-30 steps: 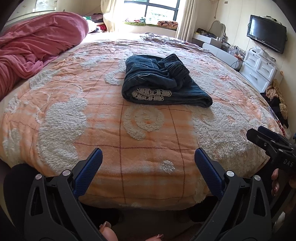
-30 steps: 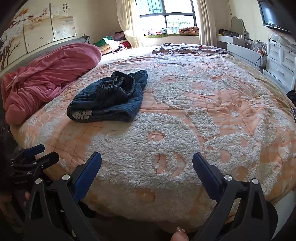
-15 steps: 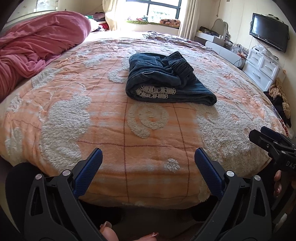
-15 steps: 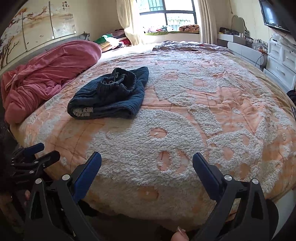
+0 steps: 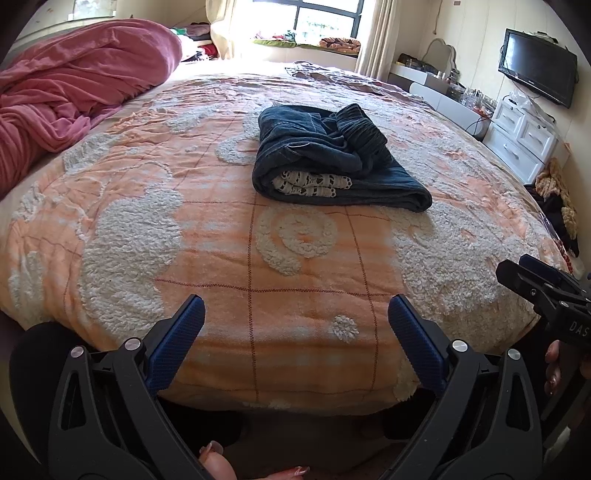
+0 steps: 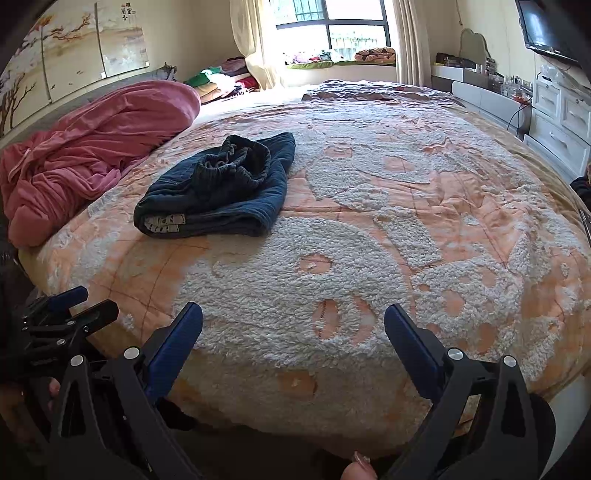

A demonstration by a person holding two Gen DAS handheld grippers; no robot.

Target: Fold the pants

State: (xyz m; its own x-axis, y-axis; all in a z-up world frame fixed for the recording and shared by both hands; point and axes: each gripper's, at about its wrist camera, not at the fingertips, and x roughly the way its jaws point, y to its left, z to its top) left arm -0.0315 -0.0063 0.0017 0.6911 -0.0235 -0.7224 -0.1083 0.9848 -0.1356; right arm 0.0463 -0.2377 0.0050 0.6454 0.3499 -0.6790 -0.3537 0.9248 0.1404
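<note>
Pants [image 5: 332,162]: I see them folded on the bed [image 5: 221,258], waistband seemingly bunched on top.
Left tongs [image 5: 295,325]: spread, empty.
Right tongs [image 6: 293,328]: spread, empty.

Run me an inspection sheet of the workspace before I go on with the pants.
Surface: bed blanket, orange with white fleece patches.
Job's things: dark blue pants lie in a rough bundle mid-bed, patterned lining showing.
Clutter: pink quilt heaped at the bed's left.
Grippers: left tongs and right tongs open, empty, at the near bed edge.
Cables: one by the white drawers.
Surroundings: television, window.
</note>
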